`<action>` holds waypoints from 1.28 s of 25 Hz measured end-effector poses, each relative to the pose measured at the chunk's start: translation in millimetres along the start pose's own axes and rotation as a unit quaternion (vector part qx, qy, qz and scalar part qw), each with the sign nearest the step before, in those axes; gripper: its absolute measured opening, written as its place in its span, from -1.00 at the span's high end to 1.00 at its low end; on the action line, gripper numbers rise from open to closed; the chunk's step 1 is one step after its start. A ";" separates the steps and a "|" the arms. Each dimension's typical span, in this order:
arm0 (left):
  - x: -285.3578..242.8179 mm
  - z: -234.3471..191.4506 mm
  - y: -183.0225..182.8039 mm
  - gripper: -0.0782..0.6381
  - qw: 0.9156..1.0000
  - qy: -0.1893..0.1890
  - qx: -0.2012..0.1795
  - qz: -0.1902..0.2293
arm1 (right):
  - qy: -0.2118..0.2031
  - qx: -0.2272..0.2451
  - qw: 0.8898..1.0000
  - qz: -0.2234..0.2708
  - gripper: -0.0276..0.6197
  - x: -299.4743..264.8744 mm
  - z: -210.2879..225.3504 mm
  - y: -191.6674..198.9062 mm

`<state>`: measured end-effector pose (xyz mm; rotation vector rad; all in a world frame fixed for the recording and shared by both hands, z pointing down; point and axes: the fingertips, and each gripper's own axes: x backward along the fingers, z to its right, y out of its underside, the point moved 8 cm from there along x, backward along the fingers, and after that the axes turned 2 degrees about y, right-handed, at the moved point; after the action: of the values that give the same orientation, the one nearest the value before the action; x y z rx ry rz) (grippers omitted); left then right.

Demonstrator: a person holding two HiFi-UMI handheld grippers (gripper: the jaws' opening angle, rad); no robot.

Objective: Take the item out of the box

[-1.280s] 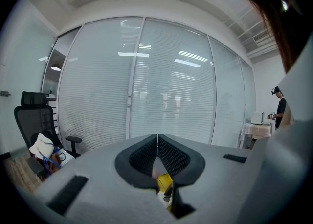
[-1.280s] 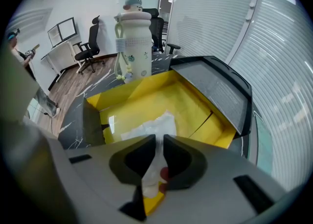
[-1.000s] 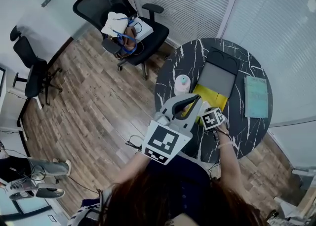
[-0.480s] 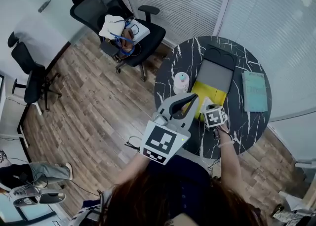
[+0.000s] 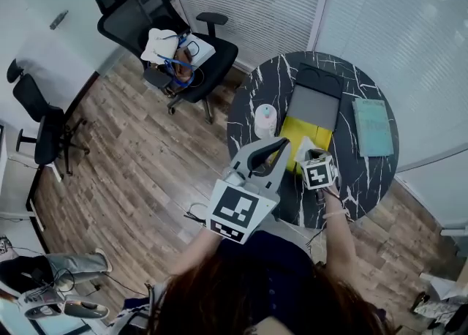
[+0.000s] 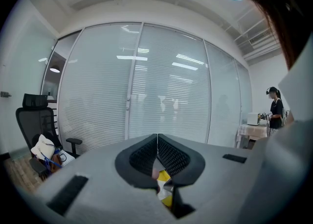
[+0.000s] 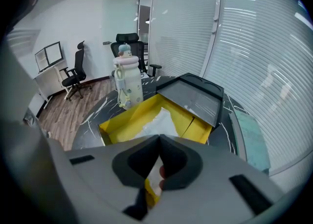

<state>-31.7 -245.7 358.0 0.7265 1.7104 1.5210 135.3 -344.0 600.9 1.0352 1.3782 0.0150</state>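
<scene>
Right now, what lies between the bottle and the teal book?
The open yellow box with its grey lid folded back; the head view shows it.

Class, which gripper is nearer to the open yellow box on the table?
Right. The right gripper is low at the near edge of the yellow box, pointing into it; the left gripper is held higher, aimed level over it.

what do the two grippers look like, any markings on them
Left gripper and right gripper are pale grey shells with black pads at the jaws. Each carries a white cube printed with black square markers. No cables show. The person wears a dark top.
</scene>
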 end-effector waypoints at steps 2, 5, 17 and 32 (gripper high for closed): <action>3.1 1.0 -0.8 0.71 1.000 0.002 0.000 0.002 | 0.007 0.001 1.000 0.010 0.84 6.6 -1.3 -2.8; 9.2 3.9 -2.0 0.71 1.000 0.005 0.000 0.005 | 0.012 -0.005 1.000 0.024 0.84 17.5 -3.8 -5.7; 40.7 11.3 -2.1 0.71 1.000 0.007 -0.002 0.018 | 0.039 -0.016 0.996 0.078 0.84 59.5 -18.4 -9.0; 65.1 21.3 -1.4 0.71 0.999 0.029 -0.003 0.026 | 0.089 -0.049 0.985 0.142 0.84 128.3 -34.9 -19.6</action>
<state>-52.0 -181.3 346.2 0.7364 1.7398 1.5971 130.6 -262.9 493.9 1.1602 1.3651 0.3911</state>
